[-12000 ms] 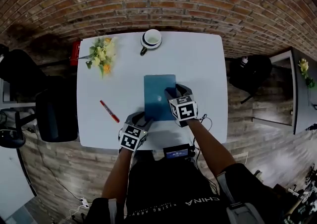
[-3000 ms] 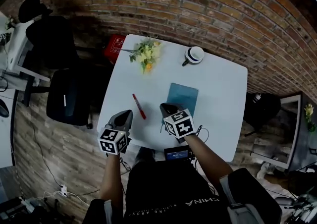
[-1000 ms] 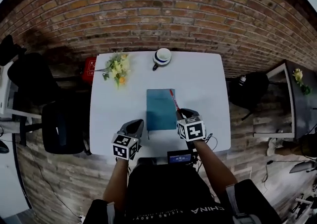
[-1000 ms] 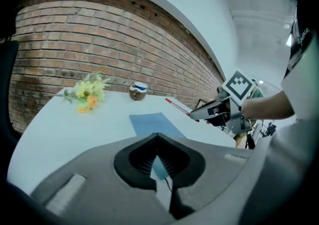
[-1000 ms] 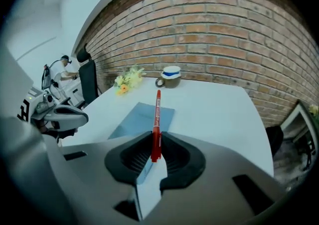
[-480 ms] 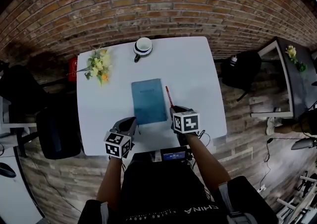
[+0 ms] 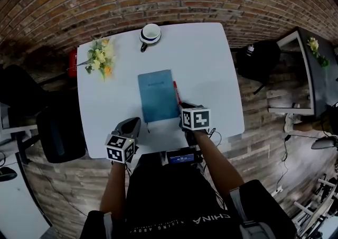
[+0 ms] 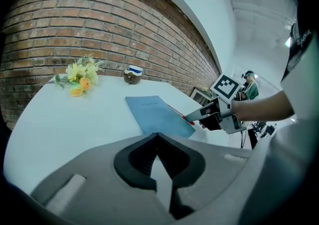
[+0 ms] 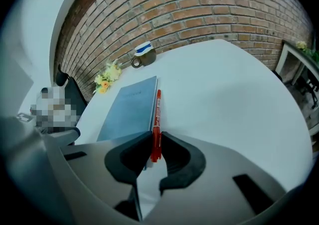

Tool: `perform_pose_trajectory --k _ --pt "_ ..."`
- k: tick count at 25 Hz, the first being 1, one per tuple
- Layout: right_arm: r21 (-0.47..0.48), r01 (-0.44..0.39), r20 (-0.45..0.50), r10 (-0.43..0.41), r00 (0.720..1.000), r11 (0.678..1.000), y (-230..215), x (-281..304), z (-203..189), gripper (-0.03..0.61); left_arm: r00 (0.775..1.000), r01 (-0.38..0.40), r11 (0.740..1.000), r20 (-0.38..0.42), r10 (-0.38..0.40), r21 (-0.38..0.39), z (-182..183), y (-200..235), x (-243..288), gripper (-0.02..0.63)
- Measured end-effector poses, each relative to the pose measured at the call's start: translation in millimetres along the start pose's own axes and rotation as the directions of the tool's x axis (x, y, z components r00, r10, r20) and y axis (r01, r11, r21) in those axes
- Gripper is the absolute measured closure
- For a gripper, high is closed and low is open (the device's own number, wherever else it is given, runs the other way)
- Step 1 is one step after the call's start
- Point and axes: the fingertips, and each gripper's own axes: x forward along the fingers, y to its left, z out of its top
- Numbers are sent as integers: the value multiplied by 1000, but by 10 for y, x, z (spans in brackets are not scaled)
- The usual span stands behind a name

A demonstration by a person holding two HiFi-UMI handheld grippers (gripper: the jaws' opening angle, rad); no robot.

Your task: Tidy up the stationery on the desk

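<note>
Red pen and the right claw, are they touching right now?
Touching. The right gripper view shows the right claw shut on the red pen, gripping its near end from both sides.

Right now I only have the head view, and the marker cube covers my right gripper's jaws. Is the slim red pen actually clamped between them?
Observer: Yes. In the right gripper view the right gripper is shut on the slim red pen.
Operator: Where along the pen is the grip?
Observer: At its near end. Most of its length sticks out ahead of the jaws, beside the right edge of the flat blue notebook.
Operator: And my left gripper's jaws?
Observer: The left gripper view shows the left gripper with its jaws together and nothing between them.
</note>
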Motion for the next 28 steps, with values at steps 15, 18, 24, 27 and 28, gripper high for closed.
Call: perform_pose_trajectory --k 15,18,24,27,28 --pt "94 -162 -16 164 986 982 58 -6 -40 497 1000 11 1000 -7 -11 1 15 -9 87 603" --pt "117 -195 -8 198 980 974 21 -50 -20 485 1000 6 1000 -9 -6 6 19 -29 121 603" --pt "50 -218 11 217 976 975 -153 -250 74 499 1000 -25 1000 -16 25 1 40 -149 203 603" --pt "-71 -239 11 240 971 968 -251 -380 98 523 998 -62 998 -2 62 -29 33 -275 243 603" --pt "-127 -247 12 251 968 961 -275 -425 105 537 997 -76 996 8 77 -44 35 -330 253 603"
